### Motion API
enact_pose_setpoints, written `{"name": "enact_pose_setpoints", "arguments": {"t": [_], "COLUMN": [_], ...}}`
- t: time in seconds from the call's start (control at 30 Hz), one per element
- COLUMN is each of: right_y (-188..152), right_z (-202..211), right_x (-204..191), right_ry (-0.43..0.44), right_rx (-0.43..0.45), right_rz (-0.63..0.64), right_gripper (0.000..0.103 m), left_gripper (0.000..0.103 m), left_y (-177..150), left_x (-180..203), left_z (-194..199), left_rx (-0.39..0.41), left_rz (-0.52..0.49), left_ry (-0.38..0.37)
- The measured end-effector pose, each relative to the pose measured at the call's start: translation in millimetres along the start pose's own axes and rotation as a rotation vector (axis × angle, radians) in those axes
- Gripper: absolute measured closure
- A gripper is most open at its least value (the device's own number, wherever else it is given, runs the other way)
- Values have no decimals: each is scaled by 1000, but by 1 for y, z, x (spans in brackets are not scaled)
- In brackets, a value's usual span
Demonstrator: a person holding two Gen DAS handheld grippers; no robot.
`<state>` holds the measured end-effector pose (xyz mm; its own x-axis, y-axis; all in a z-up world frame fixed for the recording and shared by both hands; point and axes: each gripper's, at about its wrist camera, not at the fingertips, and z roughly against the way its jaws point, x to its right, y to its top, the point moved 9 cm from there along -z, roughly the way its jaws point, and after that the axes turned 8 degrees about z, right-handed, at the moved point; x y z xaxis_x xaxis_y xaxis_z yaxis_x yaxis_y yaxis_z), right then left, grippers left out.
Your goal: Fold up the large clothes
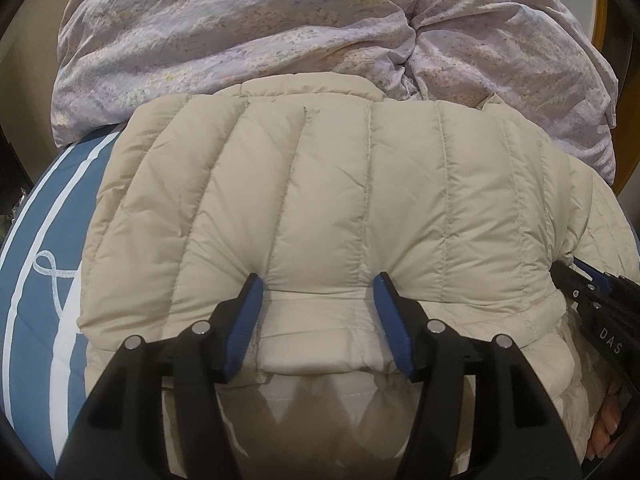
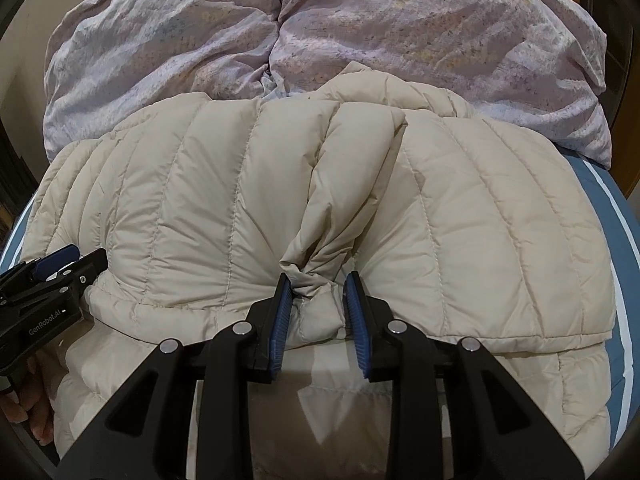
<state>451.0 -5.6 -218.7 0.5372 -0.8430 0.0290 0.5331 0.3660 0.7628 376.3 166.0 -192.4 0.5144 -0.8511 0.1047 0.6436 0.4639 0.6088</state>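
Big beige puffer jacket (image 1: 320,184) is spread over a blue bedsheet (image 1: 36,304) with white stripes, and its far edge butts up against a rumpled lilac duvet (image 1: 248,28).

From the left wrist camera, the left gripper (image 1: 318,284) has its blue pads spread wide, with a folded hem of the jacket sitting between them. The gap is wider than the fabric, so it looks released, not pinching anything. This view also picks up a looped white squiggle printed on the sheet, and the right gripper (image 1: 592,284) poking in at the right edge with some fingertips (image 1: 604,436) of the person's hand below it.

The right wrist camera shows something the left one doesn't: a sleeve (image 2: 344,192) bunched and twisted down the middle of the jacket, its cuff end caught between the right gripper (image 2: 316,284) pads. Those pads are closer together and pressing against the bunched fabric, so that one is grasping the sleeve. The left gripper (image 2: 60,268) shows at the left edge here, lying against the jacket's side.
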Motion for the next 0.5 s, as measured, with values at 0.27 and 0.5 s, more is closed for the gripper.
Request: {"name": "enact_pose_setpoints", "arguments": {"t": [0.27,0.5], "right_y": [1,3], "right_z": [2,27], "right_x": [0,7], "right_ry": [9,-32], "right_rx": [-3,23], "right_rz": [-10,-3], "right_gripper": [71,37], "left_gripper": [26,25], "left_y": [2,-4], "left_x": [-4,-12], "left_z": [5,27], "left_rx": [23,23], "left_rz": [-5,19], "left_ry": [48,38]}}
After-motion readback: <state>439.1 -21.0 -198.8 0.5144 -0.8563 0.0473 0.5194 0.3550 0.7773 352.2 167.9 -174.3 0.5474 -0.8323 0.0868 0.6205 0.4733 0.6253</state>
